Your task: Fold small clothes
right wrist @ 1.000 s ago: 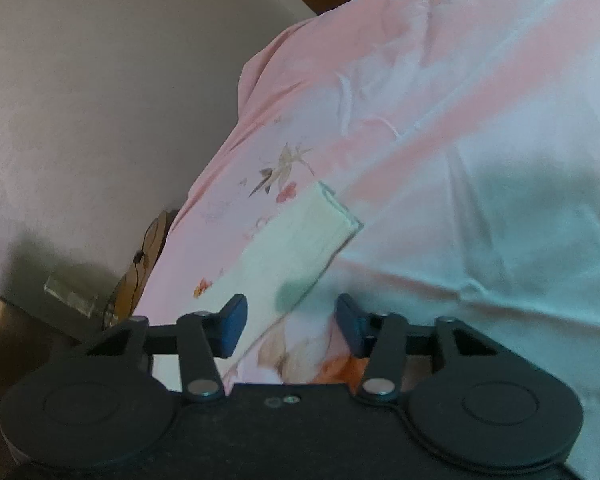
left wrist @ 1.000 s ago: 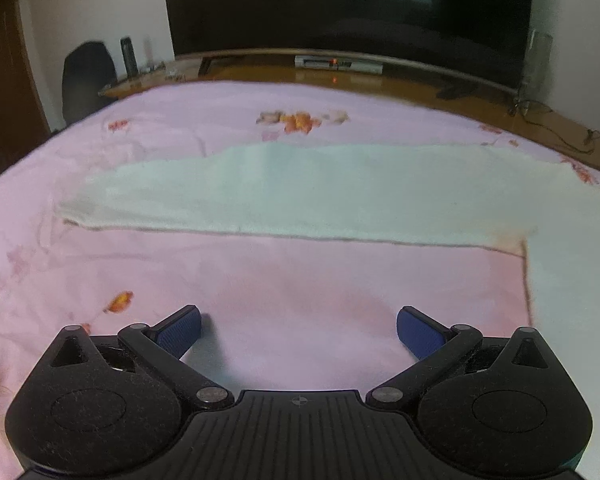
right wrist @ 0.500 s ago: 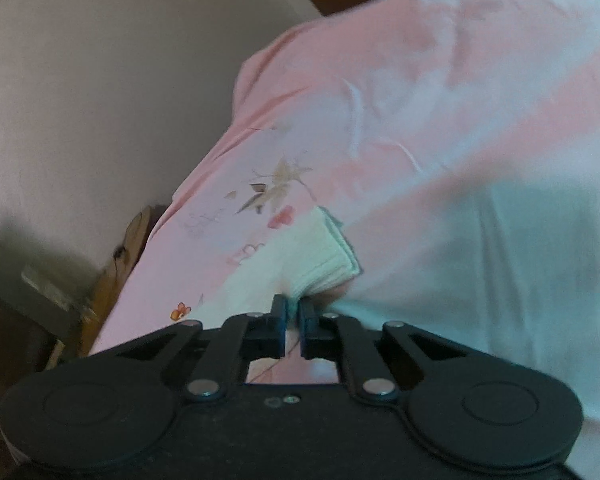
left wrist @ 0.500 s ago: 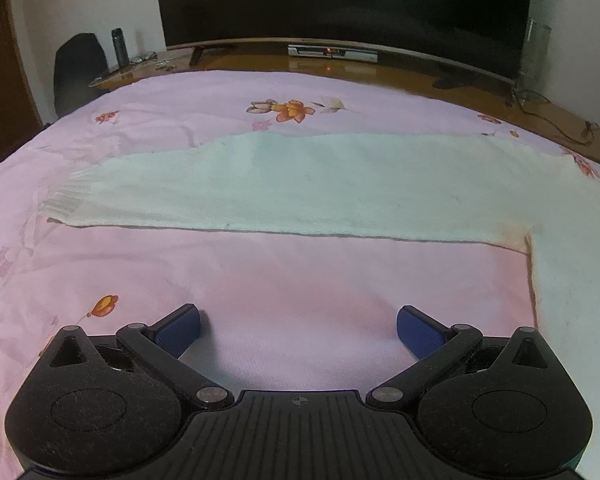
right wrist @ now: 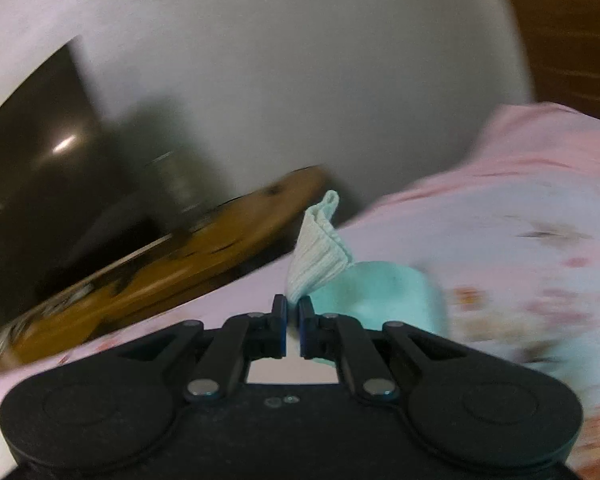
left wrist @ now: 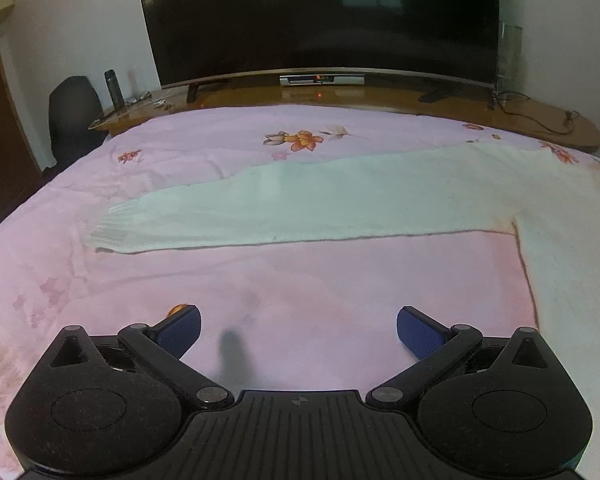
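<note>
A pale mint knitted sweater lies on the pink flowered bedsheet. One long sleeve stretches flat to the left, its ribbed cuff at the far end. My left gripper hovers open above bare sheet, in front of that sleeve and apart from it. In the right wrist view my right gripper is shut on the ribbed cuff of the other sleeve, lifted off the bed, with the sleeve trailing down to the right.
A large dark television stands on a long wooden cabinet beyond the bed's far edge. A dark flask and a black chair sit at the back left. Cables lie on the cabinet's right end.
My right gripper closed on the sleeve cuff, then lifted it and swung, rolling, so the television and cabinet came into its view. The left gripper rose slightly and stayed open.
</note>
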`<state>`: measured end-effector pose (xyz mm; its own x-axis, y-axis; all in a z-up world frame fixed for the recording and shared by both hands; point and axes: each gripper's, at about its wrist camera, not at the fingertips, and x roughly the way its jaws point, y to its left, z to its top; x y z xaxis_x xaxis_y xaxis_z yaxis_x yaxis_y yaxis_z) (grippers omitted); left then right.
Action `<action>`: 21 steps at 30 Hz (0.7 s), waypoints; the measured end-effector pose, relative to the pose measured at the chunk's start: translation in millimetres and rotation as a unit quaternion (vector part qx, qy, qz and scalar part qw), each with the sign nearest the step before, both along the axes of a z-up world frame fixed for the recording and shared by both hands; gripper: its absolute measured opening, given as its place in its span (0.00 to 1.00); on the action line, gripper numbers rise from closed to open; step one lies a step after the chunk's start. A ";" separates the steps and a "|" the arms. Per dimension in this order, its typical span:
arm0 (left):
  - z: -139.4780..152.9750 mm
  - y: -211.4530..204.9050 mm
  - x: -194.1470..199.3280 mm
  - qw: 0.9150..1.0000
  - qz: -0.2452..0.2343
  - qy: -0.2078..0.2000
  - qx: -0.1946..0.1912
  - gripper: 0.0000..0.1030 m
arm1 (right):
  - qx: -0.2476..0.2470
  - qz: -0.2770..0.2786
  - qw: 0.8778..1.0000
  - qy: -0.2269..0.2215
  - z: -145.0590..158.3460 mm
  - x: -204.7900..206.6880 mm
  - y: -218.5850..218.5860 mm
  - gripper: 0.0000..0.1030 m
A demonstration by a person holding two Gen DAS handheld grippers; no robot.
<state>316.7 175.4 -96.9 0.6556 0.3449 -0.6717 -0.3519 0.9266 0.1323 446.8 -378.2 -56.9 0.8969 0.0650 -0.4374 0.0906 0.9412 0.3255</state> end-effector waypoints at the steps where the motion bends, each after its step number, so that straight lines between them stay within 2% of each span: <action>1: 1.6 1.4 -3.1 1.000 0.001 -0.001 -0.001 1.00 | -0.008 0.023 1.000 0.001 -1.3 5.4 21.0 0.06; 7: 5.0 14.4 -25.3 1.000 0.017 -0.002 0.001 1.00 | -0.031 0.150 0.988 0.028 -24.9 28.1 142.5 0.06; 12: 5.5 18.0 -32.0 1.000 0.017 -0.005 -0.010 1.00 | -0.037 0.197 0.977 0.067 -54.5 40.2 202.5 0.07; 13: 5.2 17.7 -32.1 1.000 0.016 -0.006 -0.012 1.00 | -0.042 0.209 0.974 0.083 -62.7 42.2 212.8 0.10; 14: 5.2 17.2 -31.3 1.000 0.014 -0.007 -0.015 1.00 | -0.047 0.219 0.969 0.100 -71.5 46.5 221.8 0.21; 15: 5.3 16.4 -30.1 1.000 0.013 -0.010 -0.018 1.00 | -0.054 0.228 0.966 0.107 -76.9 44.1 229.1 0.23; 17: 4.7 13.4 -25.8 1.000 0.006 -0.012 -0.022 1.00 | -0.072 0.237 0.966 0.075 -71.5 23.9 234.2 0.30; 21: 0.2 0.2 -10.7 1.000 -0.010 -0.010 -0.028 1.00 | -0.057 0.218 0.973 0.044 -55.8 -12.1 208.2 0.27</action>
